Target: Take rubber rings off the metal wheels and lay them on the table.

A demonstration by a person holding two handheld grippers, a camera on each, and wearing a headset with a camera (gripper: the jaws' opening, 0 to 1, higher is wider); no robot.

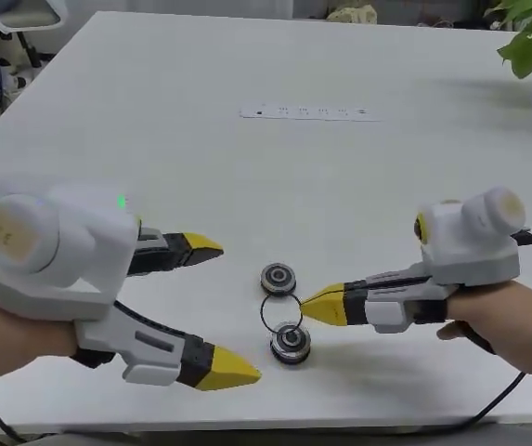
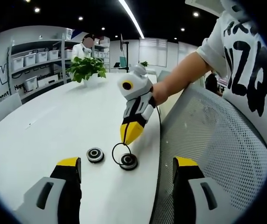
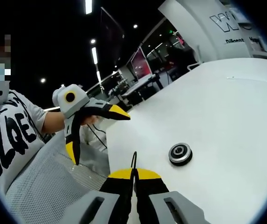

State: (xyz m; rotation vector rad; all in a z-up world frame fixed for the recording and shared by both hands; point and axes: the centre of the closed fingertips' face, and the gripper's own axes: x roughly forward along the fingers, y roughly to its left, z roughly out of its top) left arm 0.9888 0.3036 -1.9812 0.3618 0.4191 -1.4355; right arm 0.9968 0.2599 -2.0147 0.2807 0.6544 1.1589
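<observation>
Overhead, ceiling lights (image 2: 132, 18); below, white table (image 2: 54, 121).

Plant (image 1: 530, 42), prob. pwr strip (image 1: 309, 112)

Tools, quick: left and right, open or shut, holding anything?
Left tool: open, holding nothing.
Right tool: shut on the rubber ring.

Left gripper (image 1: 228, 311) at 8 o'clock in the head view, jaws spread wide, pointing toward 3 o'clock; right gripper (image 1: 307, 305) at 4 o'clock, bare forearm behind, jaws pinched together on rubber ring (image 1: 262, 314), pointing toward 9 o'clock.
</observation>
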